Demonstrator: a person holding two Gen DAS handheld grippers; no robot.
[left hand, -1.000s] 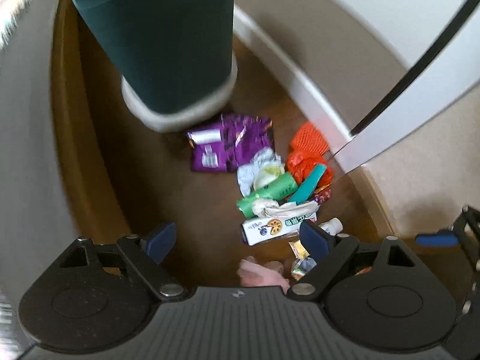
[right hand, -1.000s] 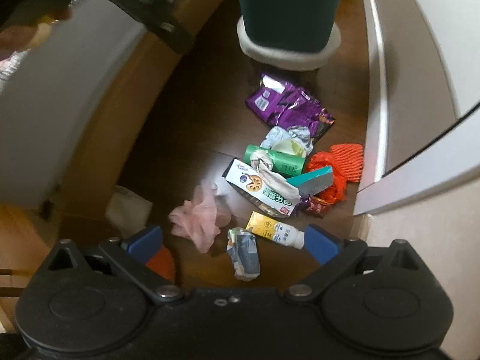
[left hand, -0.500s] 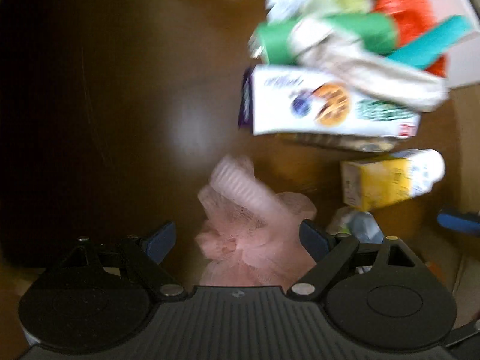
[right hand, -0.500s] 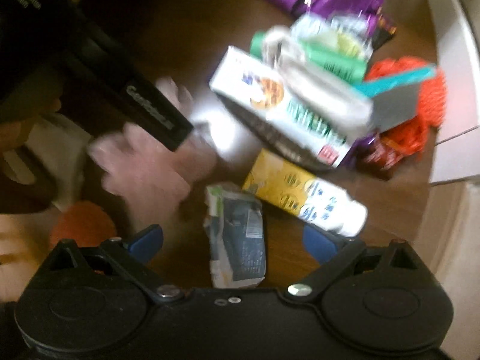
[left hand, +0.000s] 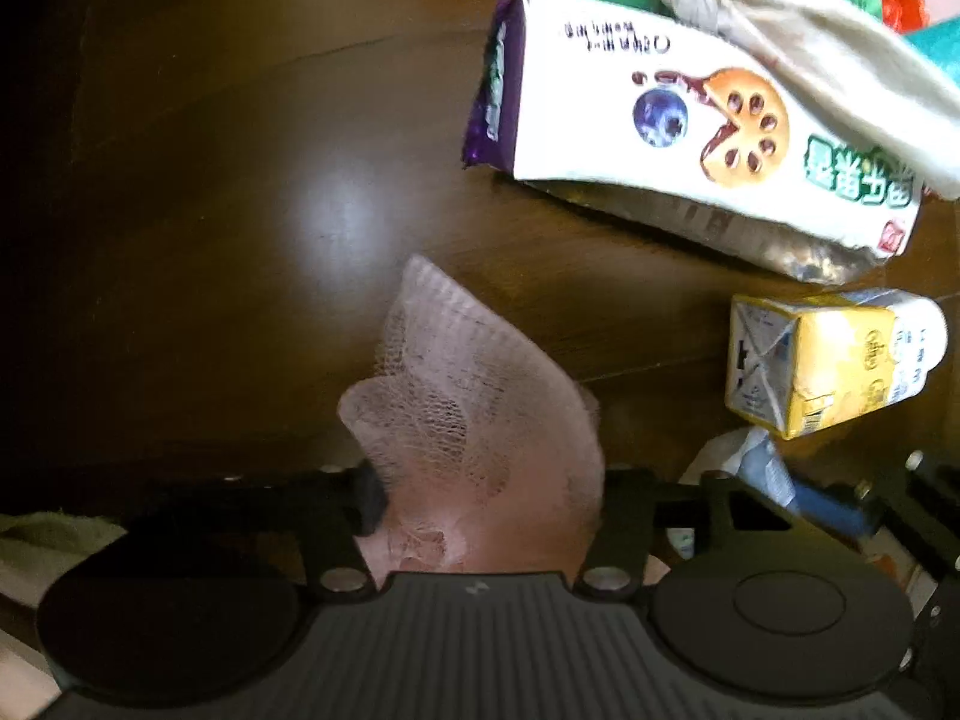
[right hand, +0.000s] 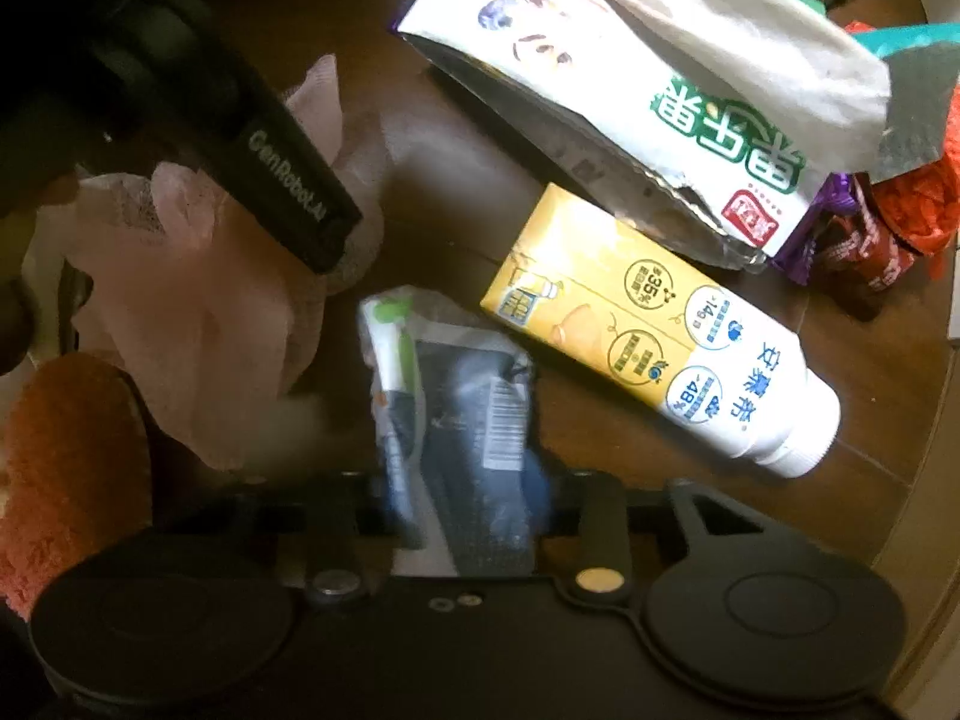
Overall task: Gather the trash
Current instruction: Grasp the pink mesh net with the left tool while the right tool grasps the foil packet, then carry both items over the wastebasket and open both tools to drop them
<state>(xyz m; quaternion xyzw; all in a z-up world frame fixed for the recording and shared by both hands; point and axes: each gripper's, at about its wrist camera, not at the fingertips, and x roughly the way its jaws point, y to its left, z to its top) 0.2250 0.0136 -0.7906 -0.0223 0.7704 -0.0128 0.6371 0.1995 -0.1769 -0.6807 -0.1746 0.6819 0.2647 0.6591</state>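
Note:
Trash lies on a dark wooden floor (left hand: 240, 192). My left gripper (left hand: 483, 504) is low over the floor and shut on a pink mesh net (left hand: 474, 414), which sticks up between its fingers. My right gripper (right hand: 468, 510) is shut on a crumpled grey-blue wrapper (right hand: 462, 414) with a barcode. The pink net (right hand: 198, 306) and the left gripper's black body (right hand: 270, 168) show at the left of the right wrist view.
A yellow and white carton (right hand: 654, 330) lies right of the wrapper; it also shows in the left wrist view (left hand: 828, 360). A white snack bag (left hand: 708, 132) under a beige cloth (left hand: 810, 78) lies beyond. Orange fuzzy fabric (right hand: 66, 468) is at the left.
Both grippers dropped from high above the pile to floor level. The left jaws closed on the pink net and the right jaws closed on the crumpled wrapper.

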